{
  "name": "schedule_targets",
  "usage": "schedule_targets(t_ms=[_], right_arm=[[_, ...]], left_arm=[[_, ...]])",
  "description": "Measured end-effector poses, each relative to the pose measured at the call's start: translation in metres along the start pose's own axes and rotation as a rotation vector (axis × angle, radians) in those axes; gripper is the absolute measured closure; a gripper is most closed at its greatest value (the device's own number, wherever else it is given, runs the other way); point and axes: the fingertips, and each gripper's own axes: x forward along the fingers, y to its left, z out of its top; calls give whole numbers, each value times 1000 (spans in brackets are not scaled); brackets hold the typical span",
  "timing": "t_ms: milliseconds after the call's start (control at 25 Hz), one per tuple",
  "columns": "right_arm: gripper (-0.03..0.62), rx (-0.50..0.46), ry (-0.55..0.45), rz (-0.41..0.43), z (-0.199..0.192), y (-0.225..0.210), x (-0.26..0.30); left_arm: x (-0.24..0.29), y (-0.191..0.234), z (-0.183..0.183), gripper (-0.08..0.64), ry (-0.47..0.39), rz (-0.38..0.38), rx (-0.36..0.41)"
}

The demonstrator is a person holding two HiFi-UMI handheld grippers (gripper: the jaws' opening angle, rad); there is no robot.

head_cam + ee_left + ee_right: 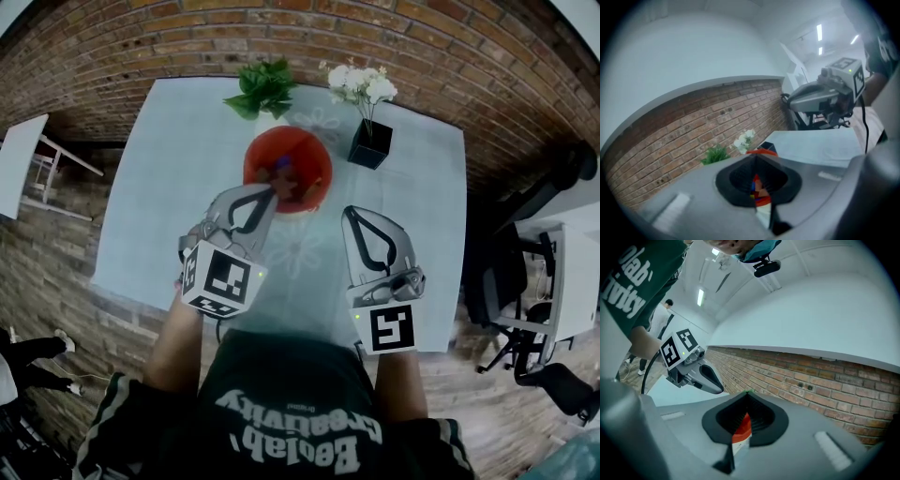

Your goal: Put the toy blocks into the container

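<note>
The toy blocks [285,178] are seen heaped inside the red container [314,150], which stands near the middle of the pale worktop [178,169]. The left claw [270,190] is held over the container's near left rim, its tips just beside the heap. Its jaws are brought together with nothing clamped between them. In the left gripper view, coloured blocks [754,185] are glimpsed through the narrow slit of that claw [757,159], with the container's rim [761,152] showing just above it. The right claw [348,212] is kept to the container's near right, apart from its rim, and is pressed closed and empty. Through its slit [746,395] only a strip of the red container [742,425] is seen. The blocks are too small and jumbled for any long axis or heading to be made out. Behind the container, a leafy plant [262,89] and white flowers in a black vase [368,142] are set.
</note>
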Motion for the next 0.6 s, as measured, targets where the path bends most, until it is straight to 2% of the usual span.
schedule_targets(t_ms=[280, 600], right_arm=[[584, -35, -7, 62, 10, 17, 10], [584, -54, -5, 115, 15, 31, 18]], left_arm=[[-30, 0, 17, 560, -84, 33, -35], [-56, 0, 31, 560, -165, 81, -16]])
